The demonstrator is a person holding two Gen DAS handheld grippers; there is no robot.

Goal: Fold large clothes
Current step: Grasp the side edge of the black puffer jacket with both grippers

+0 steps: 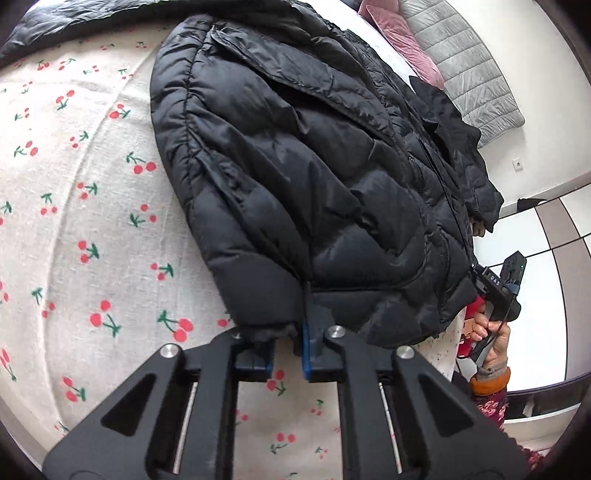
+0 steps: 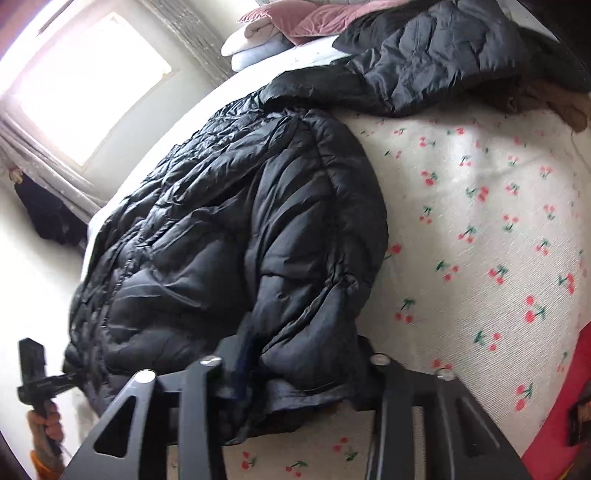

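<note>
left gripper (image 1: 287,352) sits right at the near hem of the black puffer jacket (image 1: 295,166). its blue pads (image 1: 306,349) stand slightly apart, with a sliver of hem or cuff fabric between them. looks like a thin pinch at best, and i can't tell if it's actually gripped.

right gripper (image 2: 295,373) is at the other near corner of the jacket (image 2: 240,229). fabric bulges over and between the fingers, hiding the tips. jaws look spread wide around the bulk, but i can't confirm closure.

jacket lies on the cherry-print bedsheet (image 1: 92,221), already doubled lengthwise by the look of it, with the collar end away from you. a second dark garment (image 2: 443,55) is heaped beyond it, near the pink pillow (image 2: 314,22).

handling, as i judge it:
- light for its size, soft, no stiffness. it'll sag between your two grips.
- shell looks slick. a thin pinch on the hem will likely slip, so take a deeper bite including the stitched hem seam.
- puffy fill springs back, so expect the fold to re-open. press it down after laying it over.
- grab both near corners evenly so the layers don't slide apart.
</note>
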